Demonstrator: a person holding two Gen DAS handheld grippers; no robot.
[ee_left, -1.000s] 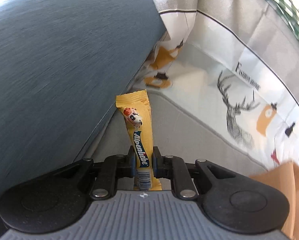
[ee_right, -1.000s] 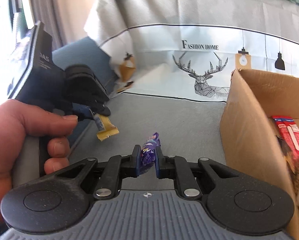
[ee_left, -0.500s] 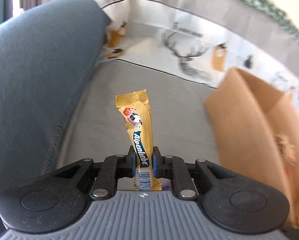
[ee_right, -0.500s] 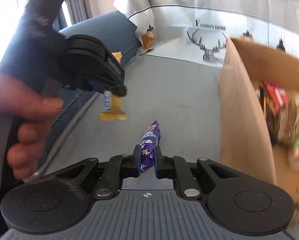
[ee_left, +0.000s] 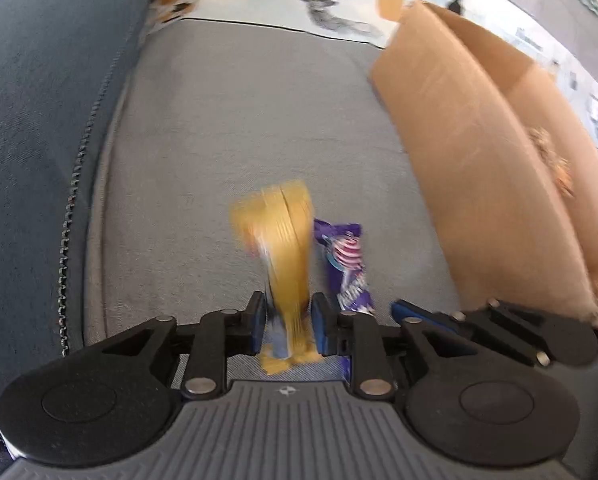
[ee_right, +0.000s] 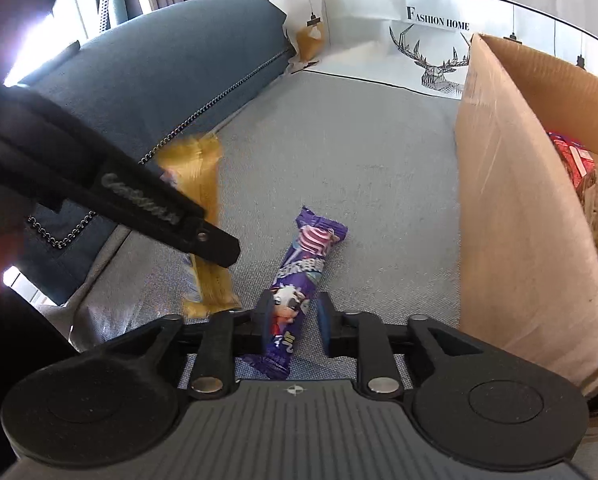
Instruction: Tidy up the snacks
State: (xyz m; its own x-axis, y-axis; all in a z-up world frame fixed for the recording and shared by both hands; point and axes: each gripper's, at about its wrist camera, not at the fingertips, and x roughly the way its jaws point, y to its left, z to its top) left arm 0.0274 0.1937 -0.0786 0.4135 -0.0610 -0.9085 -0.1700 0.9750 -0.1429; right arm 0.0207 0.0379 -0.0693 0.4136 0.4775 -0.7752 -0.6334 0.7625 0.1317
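Note:
My left gripper (ee_left: 287, 322) has its jaws slightly parted around a blurred yellow Alpenliebe candy stick (ee_left: 285, 248), which looks loose between them, close above the grey sofa seat (ee_left: 239, 120). My right gripper (ee_right: 293, 322) is open; a purple candy stick (ee_right: 299, 276) lies on the seat between its fingers, touching the left one. The purple stick (ee_left: 345, 266) also shows in the left wrist view, just right of the yellow one. The yellow stick (ee_right: 207, 216) and the left gripper (ee_right: 209, 246) show at the left of the right wrist view.
An open cardboard box (ee_right: 511, 200) holding several snacks (ee_right: 575, 160) stands on the right; it also shows in the left wrist view (ee_left: 491, 140). A blue cushion (ee_right: 171, 80) bounds the left. A deer-print cloth (ee_right: 431, 36) hangs behind.
Both grippers came down to the seat side by side. The right gripper opened and let the purple stick onto the seat. The left jaws parted and the yellow stick is blurred, moving.

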